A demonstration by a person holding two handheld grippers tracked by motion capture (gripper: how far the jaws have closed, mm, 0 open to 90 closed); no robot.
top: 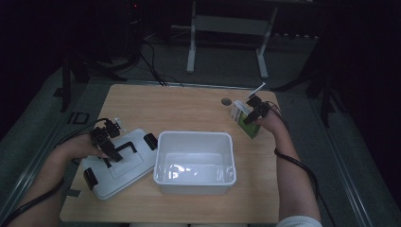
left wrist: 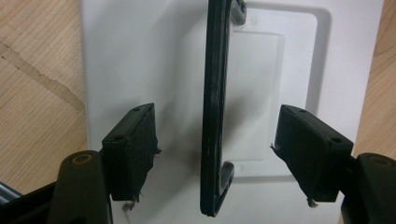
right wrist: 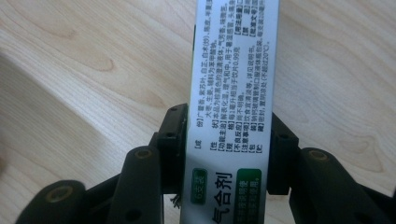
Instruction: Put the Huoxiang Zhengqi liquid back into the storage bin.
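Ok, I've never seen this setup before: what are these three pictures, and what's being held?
A person at a wooden table holds a hand-held two-jaw tool in each hand. The high view looks down from above; the other two pictures come from cameras riding on each tool.

On the table: an open white bin, its white lid lying flat beside it, and a small green and white box.

The left tool hovers over the lid with its jaws open either side of the black handle, not gripping. The right tool has its jaws against both sides of the box, which carries printed text.
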